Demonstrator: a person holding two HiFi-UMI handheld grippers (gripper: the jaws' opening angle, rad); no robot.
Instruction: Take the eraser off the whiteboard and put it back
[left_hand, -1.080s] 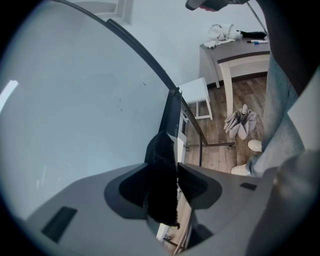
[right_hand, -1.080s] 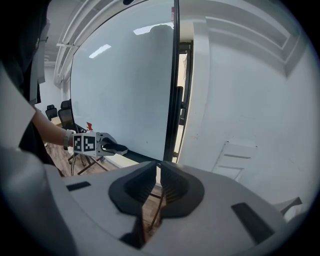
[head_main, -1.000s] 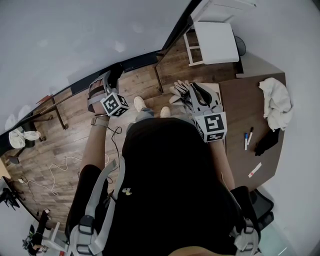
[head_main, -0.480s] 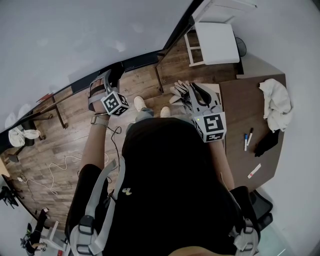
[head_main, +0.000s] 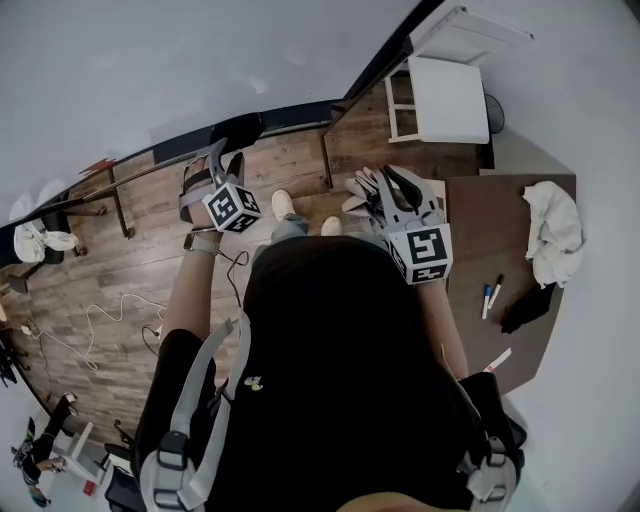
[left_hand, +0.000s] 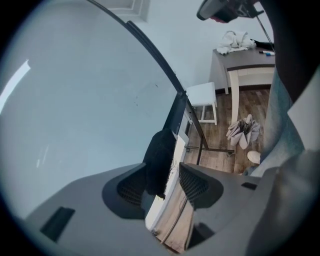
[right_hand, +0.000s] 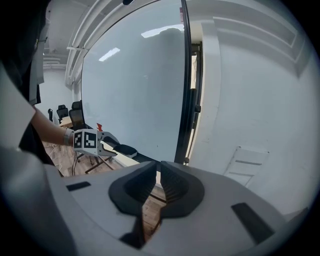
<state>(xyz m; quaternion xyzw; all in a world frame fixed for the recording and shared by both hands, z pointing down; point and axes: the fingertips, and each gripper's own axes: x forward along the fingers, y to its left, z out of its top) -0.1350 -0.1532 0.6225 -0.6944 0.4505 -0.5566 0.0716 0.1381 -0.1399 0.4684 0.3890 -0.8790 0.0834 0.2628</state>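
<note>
The dark eraser (left_hand: 159, 157) rests on the ledge at the foot of the whiteboard (left_hand: 85, 95). My left gripper (left_hand: 163, 176) straddles it and its jaws are opening: the eraser lies near the left pad (left_hand: 131, 187), with a gap to the right one. In the right gripper view the eraser (right_hand: 123, 149) lies on the ledge just ahead of the left gripper (right_hand: 102, 142). The head view shows the left gripper (head_main: 226, 160) at the board's lower edge. My right gripper (right_hand: 159, 171) is shut on nothing and held at chest height (head_main: 392, 182), away from the board.
A brown table (head_main: 500, 250) at the right carries a white cloth (head_main: 553, 228), markers (head_main: 490, 293) and a black object (head_main: 525, 308). A white stool (head_main: 448, 95) stands by the wall. Grey gloves (left_hand: 243, 132) and a cable (head_main: 95, 320) lie on the wood floor. The board's stand legs (left_hand: 200, 145) are below.
The left gripper's jaws have spread apart around the eraser and the gripper has eased back and up a little. The right gripper has stayed put.
</note>
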